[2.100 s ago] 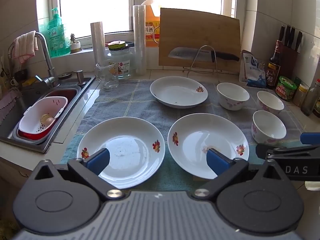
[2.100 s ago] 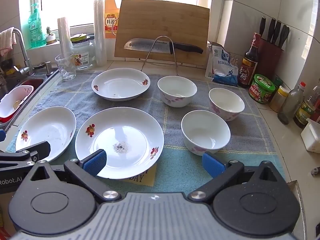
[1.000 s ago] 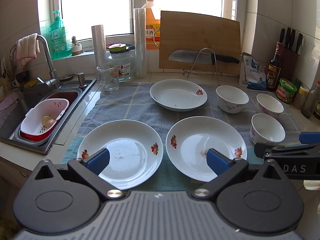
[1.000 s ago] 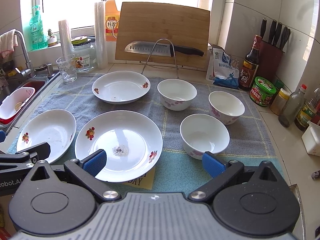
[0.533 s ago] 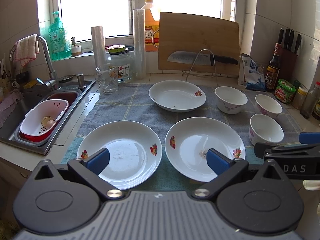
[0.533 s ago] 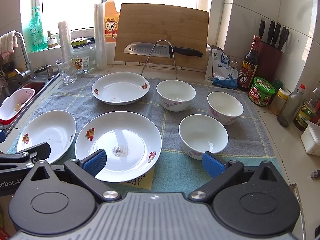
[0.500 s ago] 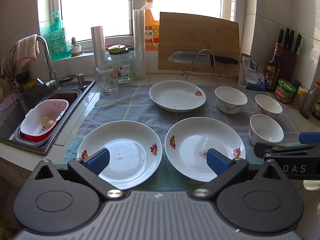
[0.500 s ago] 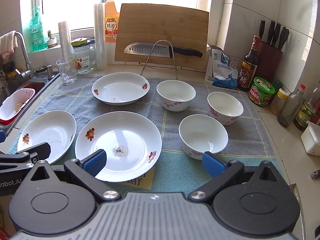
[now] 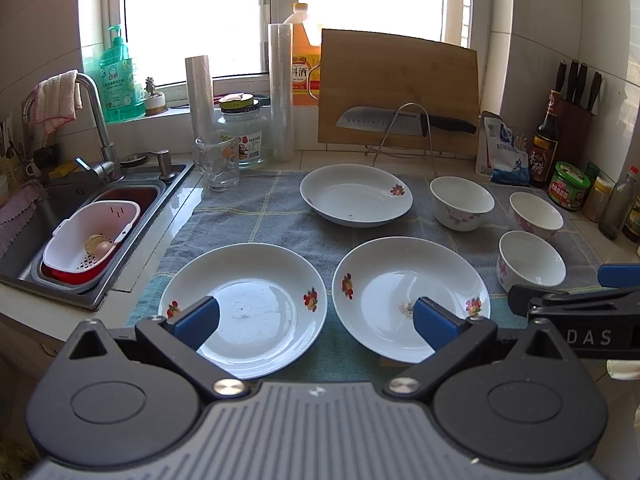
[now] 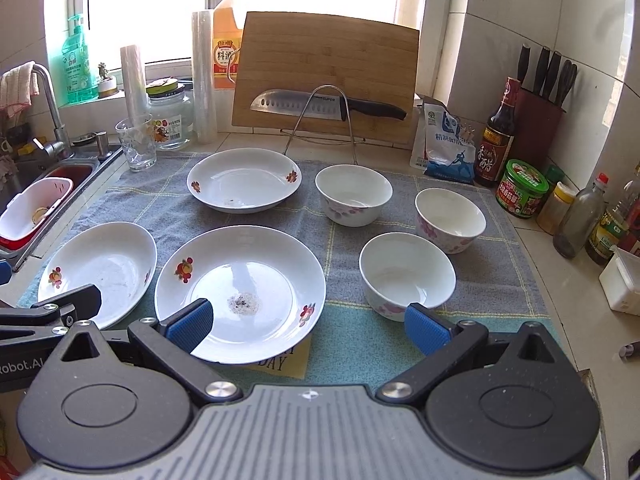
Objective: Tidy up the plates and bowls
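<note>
Both tongs spread wide, holding nothing: my left gripper (image 9: 314, 322) over the near-left white flowered plate (image 9: 244, 304), right gripper (image 10: 306, 326) above the grey checked towel (image 10: 344, 236). Three white bowls (image 10: 407, 272) sit close together; glazed rims could slip or clink.

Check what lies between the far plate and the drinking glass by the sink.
Only bare grey towel; nothing stands between the far plate and the drinking glass, seen best in the right wrist view.
</note>
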The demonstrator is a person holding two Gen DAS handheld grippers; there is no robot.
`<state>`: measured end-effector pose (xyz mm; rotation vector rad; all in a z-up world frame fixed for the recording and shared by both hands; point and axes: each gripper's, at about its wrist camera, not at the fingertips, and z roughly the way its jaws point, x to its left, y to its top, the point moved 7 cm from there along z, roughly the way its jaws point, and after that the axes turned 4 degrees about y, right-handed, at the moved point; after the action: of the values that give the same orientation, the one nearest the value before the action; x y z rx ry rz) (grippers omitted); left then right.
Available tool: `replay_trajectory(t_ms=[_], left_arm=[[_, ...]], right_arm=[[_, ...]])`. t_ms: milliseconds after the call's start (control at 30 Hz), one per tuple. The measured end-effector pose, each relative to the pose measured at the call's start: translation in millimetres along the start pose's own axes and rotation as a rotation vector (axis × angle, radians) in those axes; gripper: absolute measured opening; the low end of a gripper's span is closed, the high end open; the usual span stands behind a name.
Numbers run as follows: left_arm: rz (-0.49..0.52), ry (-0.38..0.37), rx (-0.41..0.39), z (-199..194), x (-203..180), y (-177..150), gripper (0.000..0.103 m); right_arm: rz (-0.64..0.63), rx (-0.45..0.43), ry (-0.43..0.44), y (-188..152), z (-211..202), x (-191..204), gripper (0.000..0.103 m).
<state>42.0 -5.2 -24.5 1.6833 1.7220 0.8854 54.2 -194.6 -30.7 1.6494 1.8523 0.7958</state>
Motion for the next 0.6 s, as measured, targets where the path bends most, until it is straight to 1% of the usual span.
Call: replay_trajectory(t_ms=[333, 433, 600], left_arm=[[0.007, -0.006, -0.010, -0.5, 1.5, -0.3, 0.102], [0.000, -0.017, -0.013, 0.4, 3.2, -0.2, 0.102], [0.016, -0.021, -0.024, 2.7, 5.6, -0.7, 0.102]], right_arm=[[-0.009, -0.007, 0.007, 1.9, 0.9, 1.8, 0.103], [-0.008, -0.012, 0.024, 3.5, 2.6, 2.4, 0.103], [-0.017, -0.023, 0.055, 8.0, 6.6, 5.0, 0.103]])
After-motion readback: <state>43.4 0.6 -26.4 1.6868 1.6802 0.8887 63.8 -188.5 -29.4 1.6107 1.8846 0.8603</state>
